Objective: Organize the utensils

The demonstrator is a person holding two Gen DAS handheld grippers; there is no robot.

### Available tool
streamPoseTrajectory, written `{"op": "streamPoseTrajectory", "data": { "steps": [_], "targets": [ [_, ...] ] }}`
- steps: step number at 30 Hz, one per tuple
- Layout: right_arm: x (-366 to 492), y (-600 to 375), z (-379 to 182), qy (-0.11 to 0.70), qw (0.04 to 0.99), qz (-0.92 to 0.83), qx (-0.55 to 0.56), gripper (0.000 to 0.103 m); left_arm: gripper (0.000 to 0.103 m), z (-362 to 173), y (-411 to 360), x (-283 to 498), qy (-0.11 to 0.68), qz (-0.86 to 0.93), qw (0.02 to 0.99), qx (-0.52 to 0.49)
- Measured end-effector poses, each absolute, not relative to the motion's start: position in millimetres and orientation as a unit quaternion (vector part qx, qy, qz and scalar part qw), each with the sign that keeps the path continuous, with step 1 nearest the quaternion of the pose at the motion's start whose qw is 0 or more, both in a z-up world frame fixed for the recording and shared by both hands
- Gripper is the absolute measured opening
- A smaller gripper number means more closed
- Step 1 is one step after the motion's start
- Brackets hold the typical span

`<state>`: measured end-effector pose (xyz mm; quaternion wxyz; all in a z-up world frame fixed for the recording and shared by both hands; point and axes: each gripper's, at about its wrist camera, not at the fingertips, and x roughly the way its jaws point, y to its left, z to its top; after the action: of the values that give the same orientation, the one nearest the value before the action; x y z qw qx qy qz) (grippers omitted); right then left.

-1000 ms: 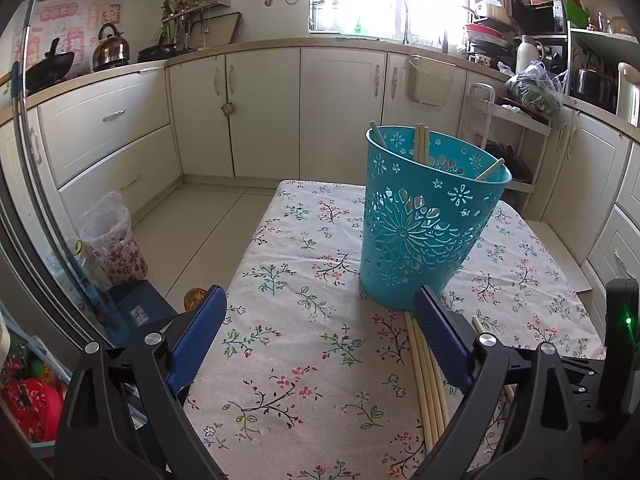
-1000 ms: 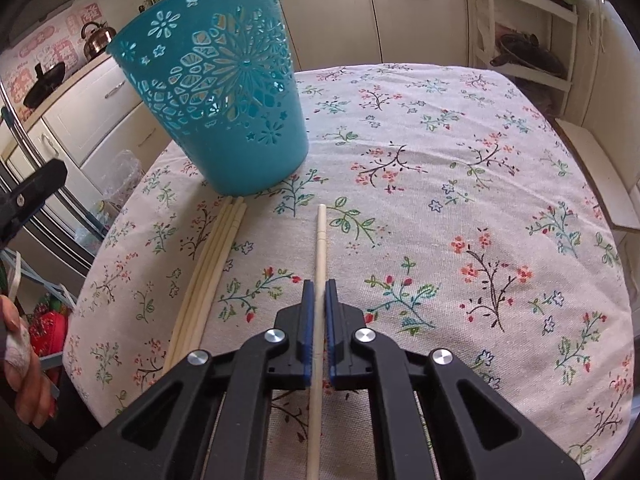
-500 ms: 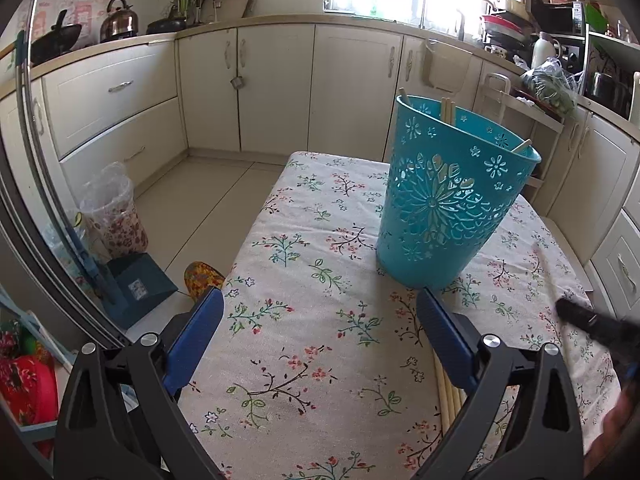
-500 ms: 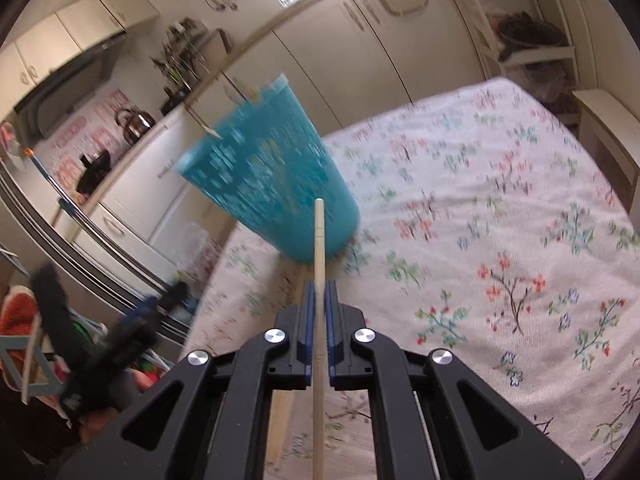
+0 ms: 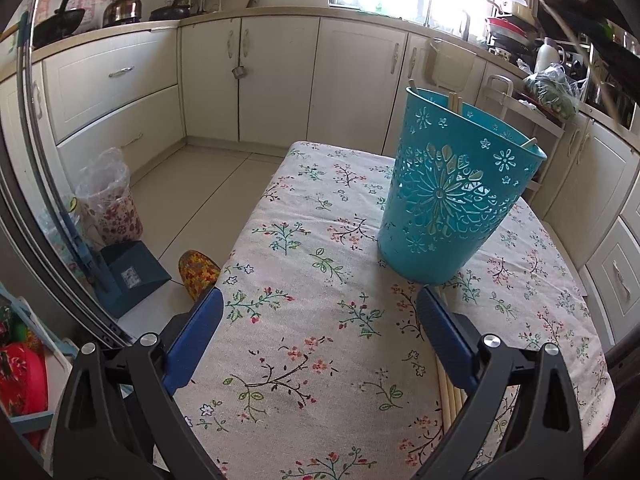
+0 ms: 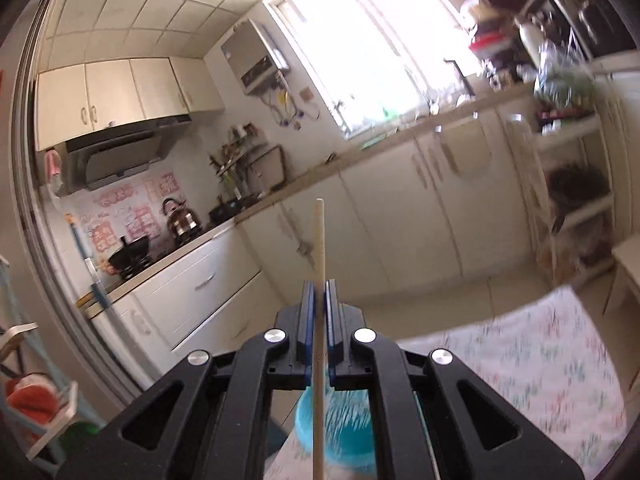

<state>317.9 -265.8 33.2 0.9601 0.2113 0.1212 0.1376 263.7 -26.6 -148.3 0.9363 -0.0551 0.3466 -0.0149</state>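
Your right gripper point(image 6: 319, 294) is clamping a pale wooden chopstick point(image 6: 319, 240) between its blue pads, raised above the perforated teal plastic basket point(image 6: 340, 428). Your left gripper point(image 5: 320, 312) is hovering with jaws wide apart over the floral tablecloth point(image 5: 320, 352); several more wooden chopsticks point(image 5: 450, 394) are lying just beside the basket's base.

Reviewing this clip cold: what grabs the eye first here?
The teal basket standing on the floral tablecloth, chopsticks poking from its rim. Then the single chopstick pinched in the right gripper, raised above the basket. The left gripper hangs open over the cloth.
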Motion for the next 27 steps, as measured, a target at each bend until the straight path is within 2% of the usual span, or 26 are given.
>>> {"op": "streamPoseTrajectory", "data": {
  "steps": [4, 14, 21, 27],
  "targets": [
    [351, -247, 31, 0.094, 0.977, 0.087, 0.169, 0.006, 0.093, -152, -20, 266, 0.351, -0.014, 0.934, -0.068],
    [367, -222, -26, 0.173, 0.978, 0.077, 0.089, 0.007, 0.094, -154, -13, 268, 0.355, -0.015, 0.931, -0.088],
    [290, -234, -16, 0.158, 0.976, 0.107, 0.109, 0.023, 0.094, -141, -13, 257, 0.342, -0.015, 0.936, -0.084],
    [209, -248, -35, 0.172, 0.973, 0.087, 0.127, 0.028, 0.095, -134, -22, 244, 0.340, -0.019, 0.938, -0.072]
  ]
}}
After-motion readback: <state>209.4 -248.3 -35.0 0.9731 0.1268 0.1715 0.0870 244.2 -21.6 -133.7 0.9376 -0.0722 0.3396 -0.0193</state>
